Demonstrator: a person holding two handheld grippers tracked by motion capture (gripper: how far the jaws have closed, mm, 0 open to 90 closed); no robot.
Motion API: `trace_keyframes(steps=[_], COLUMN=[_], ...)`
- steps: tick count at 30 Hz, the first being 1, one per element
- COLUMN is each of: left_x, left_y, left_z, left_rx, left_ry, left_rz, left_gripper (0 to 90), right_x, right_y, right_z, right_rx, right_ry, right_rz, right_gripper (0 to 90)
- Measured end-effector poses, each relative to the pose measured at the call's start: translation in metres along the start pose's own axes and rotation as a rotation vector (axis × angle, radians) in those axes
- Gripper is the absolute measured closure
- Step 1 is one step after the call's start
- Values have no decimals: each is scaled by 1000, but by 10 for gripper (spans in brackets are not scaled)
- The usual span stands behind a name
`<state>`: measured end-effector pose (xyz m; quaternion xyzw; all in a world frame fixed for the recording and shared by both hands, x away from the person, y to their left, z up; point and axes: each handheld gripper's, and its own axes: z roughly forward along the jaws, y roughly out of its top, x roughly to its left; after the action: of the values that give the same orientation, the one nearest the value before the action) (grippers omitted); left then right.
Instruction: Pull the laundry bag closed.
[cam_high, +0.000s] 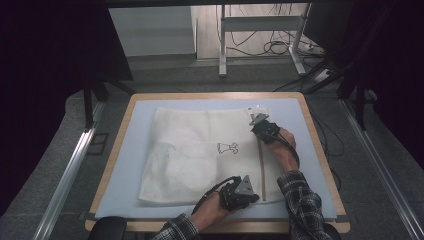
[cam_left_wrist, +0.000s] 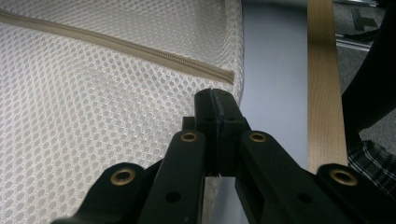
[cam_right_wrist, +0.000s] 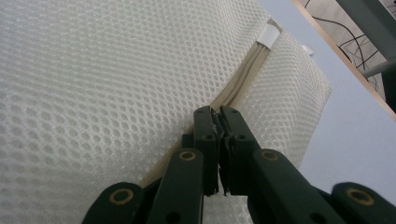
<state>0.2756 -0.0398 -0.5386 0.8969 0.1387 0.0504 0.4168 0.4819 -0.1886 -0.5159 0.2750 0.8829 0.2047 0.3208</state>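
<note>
While the big surface with its pale blue mat sits under everything, a white mesh bag lies flat on the middle of the mat. It has a small black drawing on it and a long tan zipper near its right side. The left tongs are shut tight on the near corner of the bag, just past the end of the zipper. The right tongs are shut too, at the far end of the zipper line; something small seems pinched there, maybe the zipper pull, but I cannot tell for sure. I think the job right now is working the zipper. Next, the left tongs should hold firm while the right ones slide straight along the zipper.
</note>
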Motion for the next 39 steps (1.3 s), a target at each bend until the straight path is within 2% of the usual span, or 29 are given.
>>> trace_keyframes(steps=[6,24,39], left_x=[0,-1,-1], left_y=[0,0,0], left_z=[0,0,0], left_rx=[0,0,1], left_ry=[1,4,6], left_rz=[0,1,2], left_gripper=[897,897,897], right_x=[-2,-10,-17], right_y=[2,11,19], right_z=[3,14,24], right_rx=[2,15,18], right_ry=[-3,-18,-26], right_rz=[13,0,16], right_gripper=[848,848,847])
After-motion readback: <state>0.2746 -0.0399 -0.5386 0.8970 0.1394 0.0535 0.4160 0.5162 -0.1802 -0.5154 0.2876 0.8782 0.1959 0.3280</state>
